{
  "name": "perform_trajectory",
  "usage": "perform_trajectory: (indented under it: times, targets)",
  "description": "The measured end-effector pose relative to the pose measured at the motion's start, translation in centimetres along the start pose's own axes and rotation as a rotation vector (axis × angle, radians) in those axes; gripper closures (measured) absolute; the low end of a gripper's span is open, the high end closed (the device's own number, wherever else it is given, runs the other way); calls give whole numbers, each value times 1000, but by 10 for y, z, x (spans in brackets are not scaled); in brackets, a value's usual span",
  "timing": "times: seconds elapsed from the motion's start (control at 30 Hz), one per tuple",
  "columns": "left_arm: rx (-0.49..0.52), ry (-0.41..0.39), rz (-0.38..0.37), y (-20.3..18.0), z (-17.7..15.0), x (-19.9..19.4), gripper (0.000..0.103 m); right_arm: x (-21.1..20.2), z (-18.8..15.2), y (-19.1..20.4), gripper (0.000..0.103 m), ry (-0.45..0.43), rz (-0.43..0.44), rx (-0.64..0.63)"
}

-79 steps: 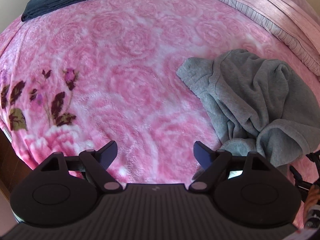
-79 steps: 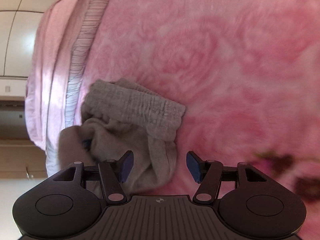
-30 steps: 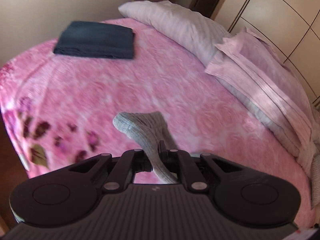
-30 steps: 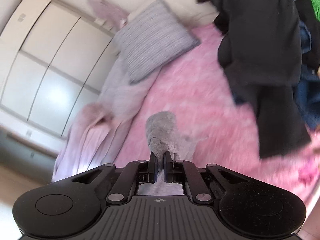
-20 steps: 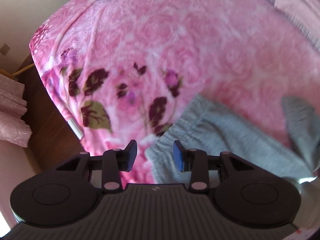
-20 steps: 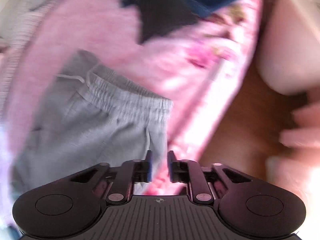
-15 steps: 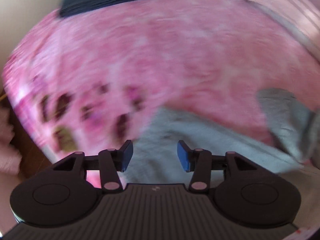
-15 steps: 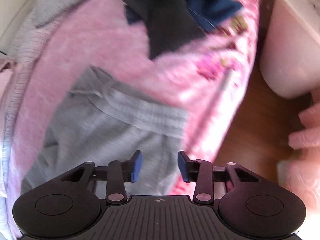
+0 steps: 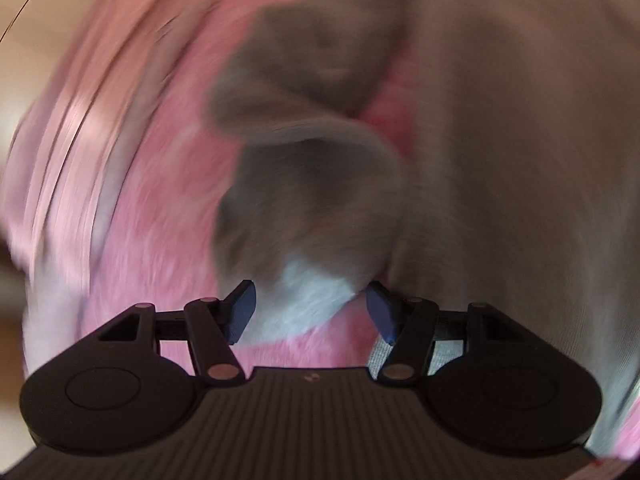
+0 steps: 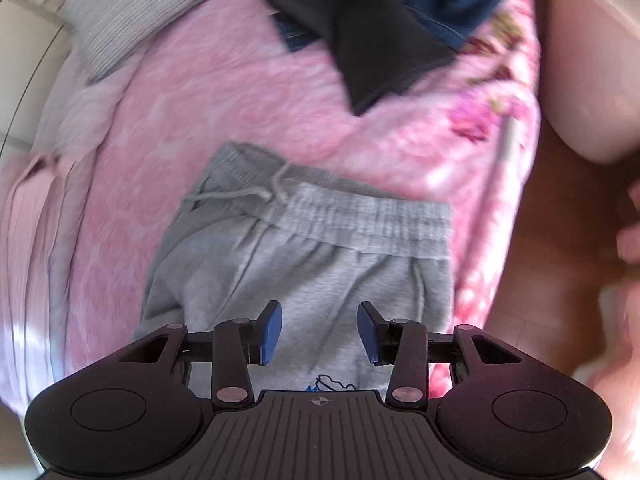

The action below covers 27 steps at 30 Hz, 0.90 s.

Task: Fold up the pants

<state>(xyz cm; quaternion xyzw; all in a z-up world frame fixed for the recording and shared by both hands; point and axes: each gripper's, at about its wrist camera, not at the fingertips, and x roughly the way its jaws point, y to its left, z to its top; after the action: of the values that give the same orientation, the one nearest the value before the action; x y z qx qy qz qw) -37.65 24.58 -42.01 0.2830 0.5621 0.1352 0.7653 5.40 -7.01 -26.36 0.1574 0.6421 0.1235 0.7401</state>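
Pants (image 10: pixel 304 256) lie flat on bed blanket (image 10: pixel 208 112), dark clothes (image 10: pixel 372 40) beyond. My left tongs (image 9: pixel 310 310) opening, right tongs (image 10: pixel 319 334) half-open, both empty, angled down.

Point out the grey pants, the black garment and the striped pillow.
grey pants (image 10: pixel 320 264), right wrist view, upper front below the waistband.
black garment (image 10: pixel 372 40), right wrist view, middle of the cloth.
striped pillow (image 10: pixel 132 12), right wrist view, middle of its face.

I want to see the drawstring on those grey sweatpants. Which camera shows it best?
The right wrist view: the drawstring lies fairly sharp across the waistband of the grey sweatpants. The left wrist view shows only blurred grey fabric, no drawstring.
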Motion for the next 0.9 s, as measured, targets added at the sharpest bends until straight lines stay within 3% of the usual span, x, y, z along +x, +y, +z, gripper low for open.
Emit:
perform_trajectory:
  times: [0.03, 0.07, 0.1, 0.13, 0.23, 0.33, 0.37, 0.47, 0.53, 0.57, 0.63, 0.8, 0.87, 0.9]
  targets:
    - [56, -18, 3, -5, -1, 3, 50, 0, -1, -3, 64, -2, -5, 28]
    - [73, -27, -12, -5, -1, 6, 73, 0, -1, -6, 64, -5, -10, 49]
    - [32, -22, -43, 5, 0, 8, 83, -1, -3, -7, 64, -8, -18, 64]
    - [-52, -22, -71, 22, 3, 8, 84, -1, -2, -7, 64, -11, -26, 71]
    - [-523, -59, -127, 126, 2, 4, 85, -4, -3, -1, 64, -25, -34, 71]
    - [-975, -133, -70, 243, -26, 10, 84, -3, -4, 11, 64, -46, -22, 52]
    - [-1104, -138, -62, 276, -37, 18, 78, -1, -5, 17, 64, -53, -15, 44]
    - [-1382, -45, 47, 337, -72, 48, 66, 11, -7, 37, 64, -57, 8, 9]
    - [-1502, 45, 29, 350, -96, 68, 58, 20, -9, 50, 64, -58, 21, -21]
    - [-1569, 84, 9, 350, -107, 76, 48, 24, -10, 55, 64, -54, 27, -34]
    - [-1666, 118, -76, 338, -121, 91, 43, 31, -12, 64, 64, -48, 34, -55]
    - [-1759, 184, -251, 282, -128, 129, 27, 49, -11, 71, 64, -27, 12, -48]
    - [-1778, 237, -259, 266, -122, 148, 22, 52, -9, 73, 64, -27, -1, -58]
    - [-1752, 271, -221, 260, -118, 157, 22, 53, -7, 74, 64, -28, -7, -63]
